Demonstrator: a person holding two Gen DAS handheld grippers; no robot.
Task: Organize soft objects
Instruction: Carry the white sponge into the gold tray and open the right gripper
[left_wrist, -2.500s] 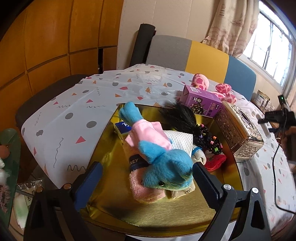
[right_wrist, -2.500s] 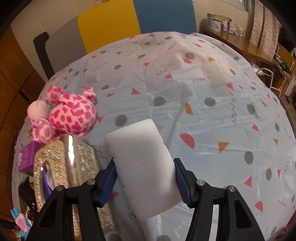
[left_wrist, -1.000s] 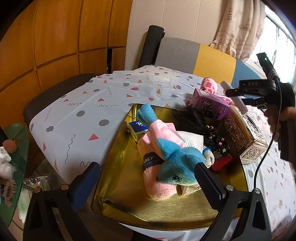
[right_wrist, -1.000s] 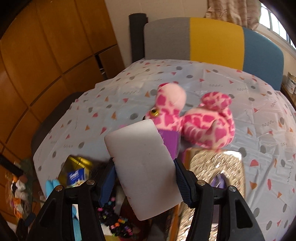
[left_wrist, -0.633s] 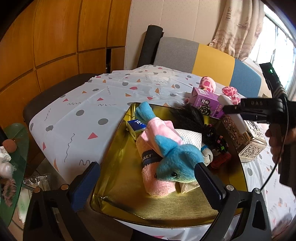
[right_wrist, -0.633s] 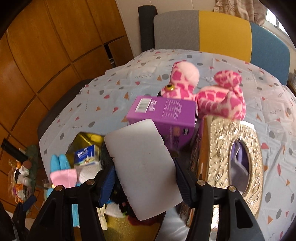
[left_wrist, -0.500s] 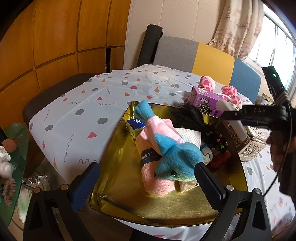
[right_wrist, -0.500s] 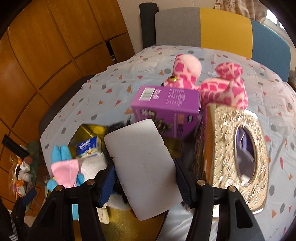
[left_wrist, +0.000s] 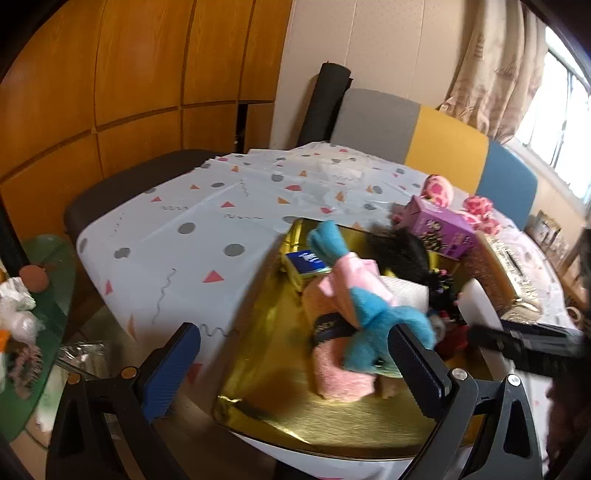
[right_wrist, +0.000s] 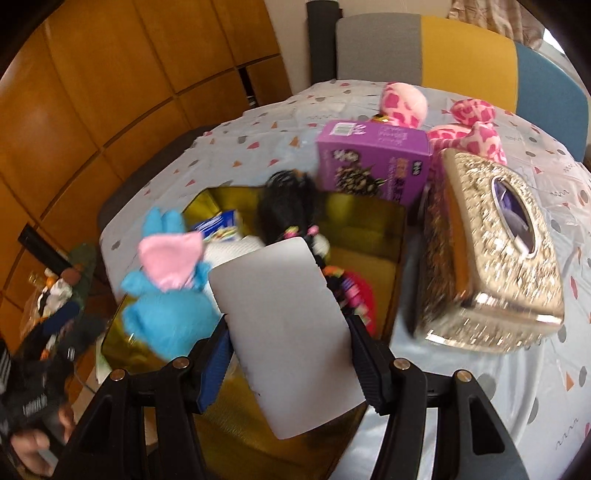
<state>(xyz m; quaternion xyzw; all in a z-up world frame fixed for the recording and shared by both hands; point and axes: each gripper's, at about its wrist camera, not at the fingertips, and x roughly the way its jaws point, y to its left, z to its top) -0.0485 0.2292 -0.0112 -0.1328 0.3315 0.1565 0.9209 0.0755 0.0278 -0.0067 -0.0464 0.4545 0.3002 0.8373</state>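
Plush toy (left_wrist: 384, 325) lies in tray (left_wrist: 280, 369); tissue box (right_wrist: 491, 251) beside it.

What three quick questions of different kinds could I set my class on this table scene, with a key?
1. True or false: the right tool is closed on a white sponge.
2. Which thing stands between the gold tissue box and the black wig? A) a purple box B) a glass jar C) a red cup
3. Fill in: the blue plush toy lies in the ____ tray.

Key: 1 true; 2 A, the purple box; 3 gold. The left tool is open and holds nothing.
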